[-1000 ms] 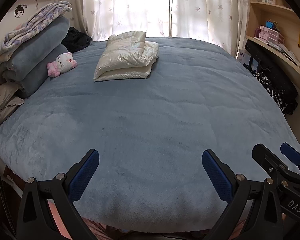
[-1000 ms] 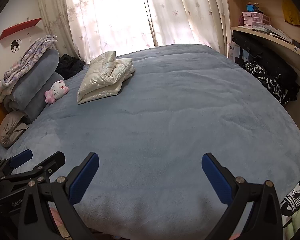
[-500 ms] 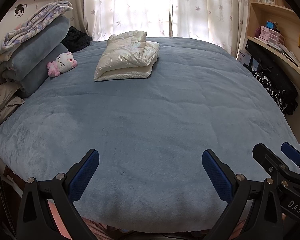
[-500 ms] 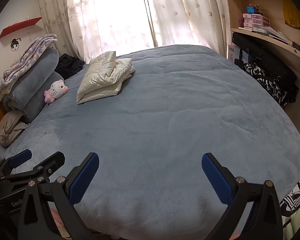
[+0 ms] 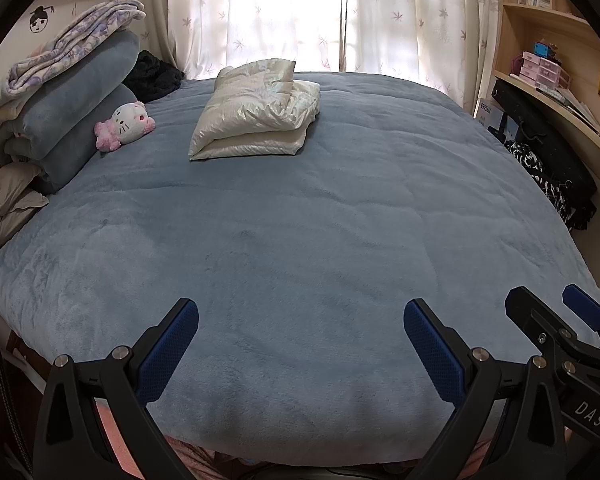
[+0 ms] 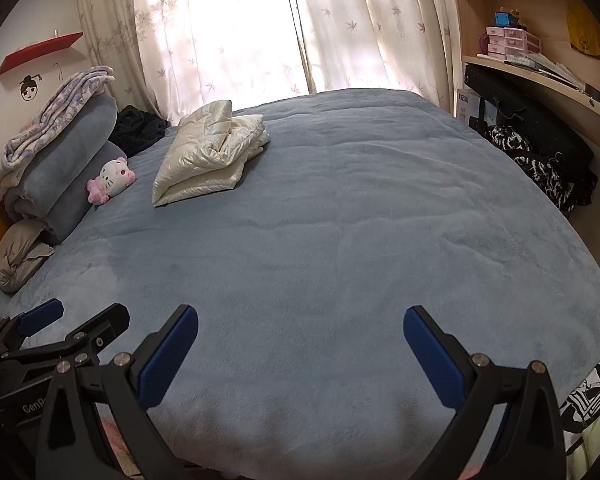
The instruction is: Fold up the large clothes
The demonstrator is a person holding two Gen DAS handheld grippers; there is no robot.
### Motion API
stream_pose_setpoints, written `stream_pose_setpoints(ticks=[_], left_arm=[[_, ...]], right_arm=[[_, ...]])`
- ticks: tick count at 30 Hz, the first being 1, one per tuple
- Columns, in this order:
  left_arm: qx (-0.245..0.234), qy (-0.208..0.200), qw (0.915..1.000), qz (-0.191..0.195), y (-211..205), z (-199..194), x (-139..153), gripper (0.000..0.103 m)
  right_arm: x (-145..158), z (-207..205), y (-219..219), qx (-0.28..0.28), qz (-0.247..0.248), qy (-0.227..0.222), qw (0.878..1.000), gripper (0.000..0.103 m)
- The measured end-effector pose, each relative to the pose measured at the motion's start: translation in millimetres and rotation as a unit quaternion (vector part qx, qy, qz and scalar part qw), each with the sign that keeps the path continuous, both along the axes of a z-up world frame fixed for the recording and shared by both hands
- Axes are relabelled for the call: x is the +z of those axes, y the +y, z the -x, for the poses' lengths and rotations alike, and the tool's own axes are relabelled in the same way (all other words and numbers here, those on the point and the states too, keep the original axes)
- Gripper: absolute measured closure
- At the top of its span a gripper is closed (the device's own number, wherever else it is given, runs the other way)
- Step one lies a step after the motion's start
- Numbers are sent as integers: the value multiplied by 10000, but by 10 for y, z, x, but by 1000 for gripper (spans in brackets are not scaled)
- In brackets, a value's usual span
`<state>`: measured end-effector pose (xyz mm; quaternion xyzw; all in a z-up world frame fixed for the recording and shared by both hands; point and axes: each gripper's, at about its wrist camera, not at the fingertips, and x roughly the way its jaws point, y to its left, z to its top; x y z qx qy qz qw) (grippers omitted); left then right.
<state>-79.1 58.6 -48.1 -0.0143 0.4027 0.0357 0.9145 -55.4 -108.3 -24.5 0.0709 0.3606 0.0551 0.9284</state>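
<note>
Plush blue-grey blanket (image 5: 300, 248) covers your bed; a shiny cream puffer jacket (image 5: 256, 112) lies folded at upper centre. Your left claw (image 5: 300, 336) and right claw (image 6: 300, 340) gape wide, empty, bases cropped.

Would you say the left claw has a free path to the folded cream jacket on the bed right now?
Probably yes, with a long reach. The left claw is open and empty at the near edge of the bed, and only bare blue blanket lies between it and the cream jacket toward the far side.

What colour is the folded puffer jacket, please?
Glossy cream-white puffer jacket; clearest in the left wrist view.
</note>
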Motion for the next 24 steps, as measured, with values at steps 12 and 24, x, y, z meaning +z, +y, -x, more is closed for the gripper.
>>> stream_pose_setpoints(ticks=[12, 24], left_arm=[[-5, 50, 10000, 20, 48, -20, -38, 2], [-5, 131, 9999, 34, 65, -50, -68, 2]], right_arm=[[-7, -18, -58, 12, 19, 34, 10000, 0], [-37, -48, -29, 23, 34, 81, 10000, 0]])
